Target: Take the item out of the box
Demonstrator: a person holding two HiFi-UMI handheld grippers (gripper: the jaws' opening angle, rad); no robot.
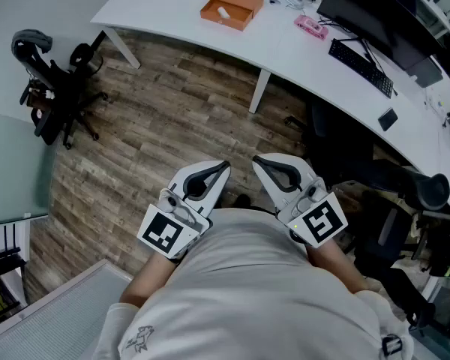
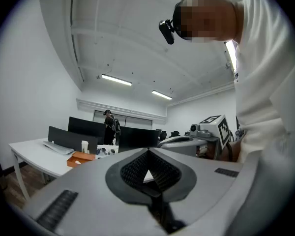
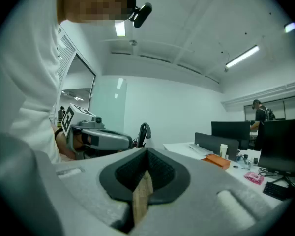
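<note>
Orange cardboard box (image 1: 232,7) at twelve o'clock is beyond reach, so my left hand-held gripper (image 1: 224,167) and right hand-held gripper (image 1: 258,162) rest closed, empty.

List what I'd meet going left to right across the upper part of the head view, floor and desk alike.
Black office chair → orange box → pink object → black keyboard.

1. Box (image 1: 246,1): orange, shallow, rectangular, open at the top. It lies flat on the white bench (image 1: 172,10).
2. Item (image 1: 223,12): small, white, oblong. It lies inside the box, on its floor.
</note>
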